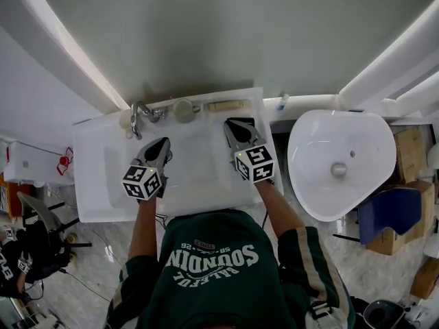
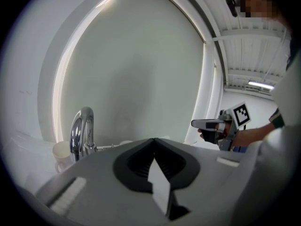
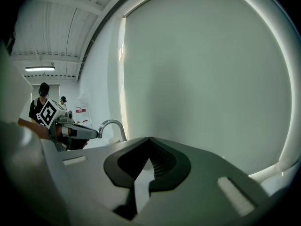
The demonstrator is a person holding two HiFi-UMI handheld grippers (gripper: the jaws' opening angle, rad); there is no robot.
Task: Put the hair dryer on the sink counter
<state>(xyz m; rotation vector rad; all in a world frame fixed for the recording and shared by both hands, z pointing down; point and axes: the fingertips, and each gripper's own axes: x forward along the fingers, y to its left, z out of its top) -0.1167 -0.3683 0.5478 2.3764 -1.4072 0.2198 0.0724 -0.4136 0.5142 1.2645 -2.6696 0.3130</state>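
Observation:
The white sink counter [image 1: 92, 184] lies below me, with a chrome faucet [image 1: 139, 115] at its back. My left gripper [image 1: 163, 142] hovers over the basin, jaws together and nothing between them [image 2: 154, 140]. My right gripper [image 1: 236, 130] hangs over the counter's right part, also shut and empty [image 3: 149, 139]. A dark patch [image 1: 241, 122] lies at its tip; I cannot tell whether it is the hair dryer or part of the jaws. Each gripper shows in the other's view: the right gripper [image 2: 207, 123] and the left gripper [image 3: 87, 133].
A pale cup [image 1: 183, 110] and a beige bar [image 1: 228, 105] sit at the counter's back edge beside the faucet [image 2: 82, 131]. A large arched mirror [image 2: 136, 69] rises behind. Right of the counter stands a white oval basin [image 1: 309, 184], with cardboard boxes [image 1: 410, 153] beyond.

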